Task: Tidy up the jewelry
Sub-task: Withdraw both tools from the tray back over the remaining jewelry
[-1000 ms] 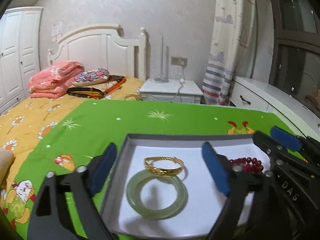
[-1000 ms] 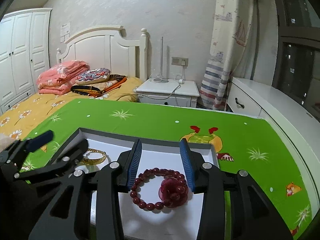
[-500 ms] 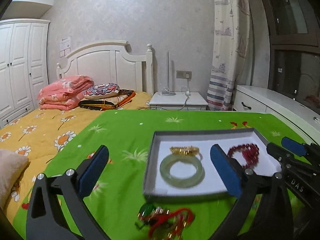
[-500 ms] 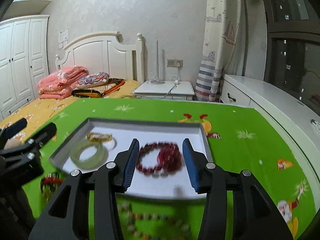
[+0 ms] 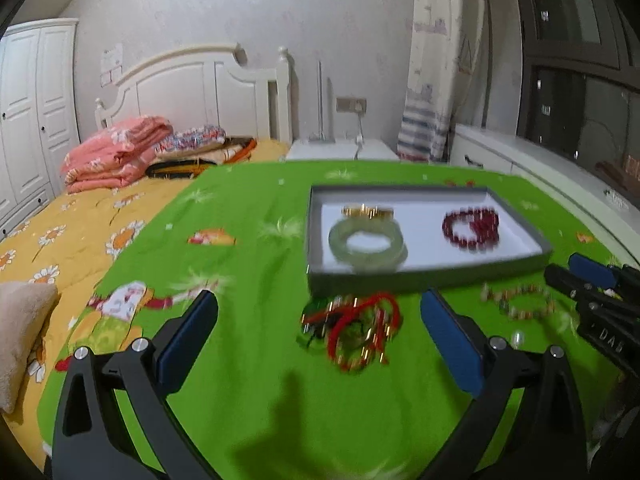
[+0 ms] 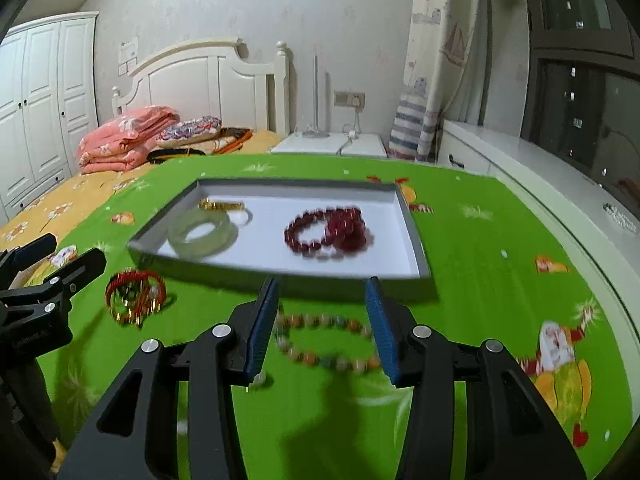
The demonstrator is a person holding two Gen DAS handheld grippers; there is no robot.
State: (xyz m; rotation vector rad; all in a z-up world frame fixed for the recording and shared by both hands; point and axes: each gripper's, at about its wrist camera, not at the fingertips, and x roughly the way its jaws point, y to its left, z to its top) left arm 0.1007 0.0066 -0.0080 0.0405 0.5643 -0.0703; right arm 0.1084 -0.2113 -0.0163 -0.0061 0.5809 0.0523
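1. On the green bedspread (image 6: 480, 240), the grey tray (image 6: 416, 240) already holds a jade bangle (image 6: 200, 232), a gold bangle (image 6: 222, 205) and a red bead bracelet (image 6: 328, 232).
2. Just ahead of the right claw (image 6: 322, 326), spread and empty, lies the pastel bead bracelet (image 6: 326, 342); its oval runs side to side between the tips.
3. Before the left claw (image 5: 320, 344), also spread and empty, the red cord bundle (image 5: 352, 328) sits slightly right of centre, with no clear axis.
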